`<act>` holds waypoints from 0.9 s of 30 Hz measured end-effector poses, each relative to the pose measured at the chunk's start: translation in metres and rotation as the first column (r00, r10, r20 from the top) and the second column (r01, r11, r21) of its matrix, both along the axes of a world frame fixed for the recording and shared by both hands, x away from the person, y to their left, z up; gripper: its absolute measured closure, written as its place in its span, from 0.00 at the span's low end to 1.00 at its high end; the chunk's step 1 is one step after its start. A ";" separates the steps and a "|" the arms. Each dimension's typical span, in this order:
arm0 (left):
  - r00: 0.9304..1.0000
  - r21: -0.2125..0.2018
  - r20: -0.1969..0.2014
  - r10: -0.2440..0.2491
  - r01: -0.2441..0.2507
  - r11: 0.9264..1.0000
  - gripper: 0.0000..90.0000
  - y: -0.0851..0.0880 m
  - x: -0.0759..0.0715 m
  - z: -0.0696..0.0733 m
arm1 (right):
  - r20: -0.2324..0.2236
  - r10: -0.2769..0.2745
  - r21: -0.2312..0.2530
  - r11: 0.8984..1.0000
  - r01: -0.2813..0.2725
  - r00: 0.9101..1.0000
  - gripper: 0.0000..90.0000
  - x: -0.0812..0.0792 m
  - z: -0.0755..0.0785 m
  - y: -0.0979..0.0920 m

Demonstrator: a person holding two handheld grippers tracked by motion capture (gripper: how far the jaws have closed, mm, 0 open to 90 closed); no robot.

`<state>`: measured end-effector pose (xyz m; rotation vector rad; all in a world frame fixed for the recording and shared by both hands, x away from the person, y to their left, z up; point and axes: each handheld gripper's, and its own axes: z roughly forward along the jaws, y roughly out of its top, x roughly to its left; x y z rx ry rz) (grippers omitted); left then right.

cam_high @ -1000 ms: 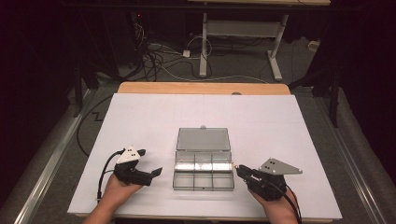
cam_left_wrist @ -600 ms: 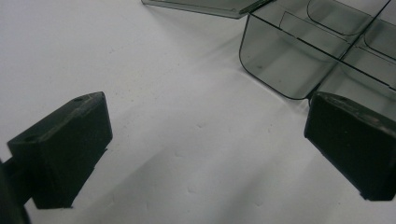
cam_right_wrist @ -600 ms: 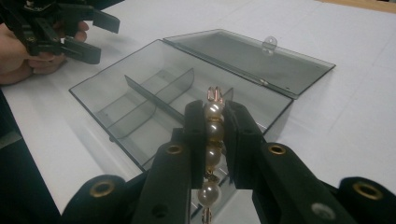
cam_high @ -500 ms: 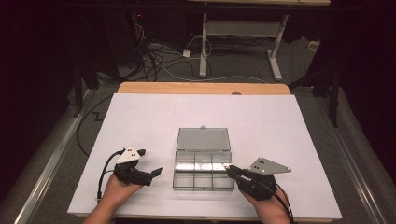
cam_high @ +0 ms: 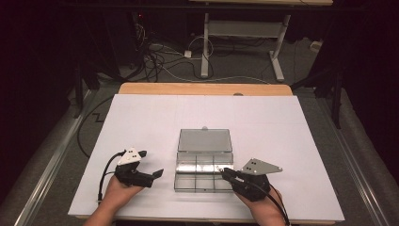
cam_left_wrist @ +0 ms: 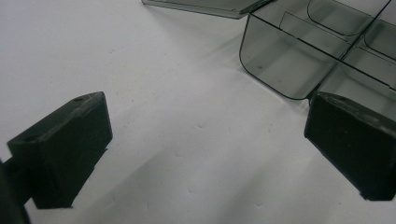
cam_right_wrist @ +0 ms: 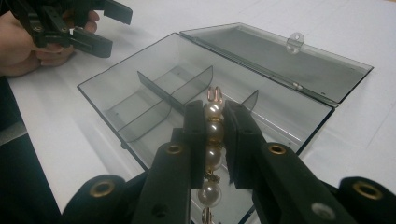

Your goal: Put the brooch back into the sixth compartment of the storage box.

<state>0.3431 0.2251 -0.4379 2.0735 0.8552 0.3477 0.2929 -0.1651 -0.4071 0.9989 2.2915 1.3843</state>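
The right tool lies low over the table, held in a hand that comes in from the near edge; its tip reaches over the near right corner of the clear plastic box. In the right gripper view its two black jaws are pinched close on a string of pearls — the beads run in a line between the pads, one at the tip, two gripped in the middle, another hanging below, with a small pink-gold clasp at the far end. The string hangs above the open box, over the compartment nearest that hand.

The left tool rests to the left of the box, near it but not touching, its hand flat on the table by the near edge. Its jaws stand wide apart with nothing between them; in the left gripper view there is just white table surface between the pads, and the box's rounded corner lies ahead, by the right-hand jaw.

The box stands open — its lid is folded flat on the table on the far side, a small tab at its far edge. Thin dividers split the tray into compartments, and those that can be seen are empty.
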 end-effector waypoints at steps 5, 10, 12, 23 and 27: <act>1.000 0.001 0.000 0.000 0.000 1.000 0.00 0.000 0.000 0.000 | -0.006 0.003 -0.008 1.000 -0.003 1.000 0.90 0.001 -0.003 0.000; 1.000 0.001 0.001 -0.001 0.001 1.000 0.00 0.000 0.000 0.000 | -0.010 0.008 -0.019 1.000 -0.008 1.000 0.90 0.002 -0.007 0.001; 1.000 0.001 0.001 -0.001 0.001 1.000 0.00 0.000 0.000 0.000 | -0.015 0.011 -0.025 1.000 -0.011 1.000 0.90 0.003 -0.009 0.001; 1.000 0.001 0.001 -0.002 0.002 1.000 0.00 0.000 0.000 0.000 | -0.035 0.020 -0.054 0.998 -0.022 0.999 0.90 0.004 -0.018 0.003; 1.000 0.001 0.001 -0.002 0.002 1.000 0.00 0.000 0.000 0.000 | -0.042 0.024 -0.063 0.998 -0.027 0.999 0.90 0.004 -0.020 0.004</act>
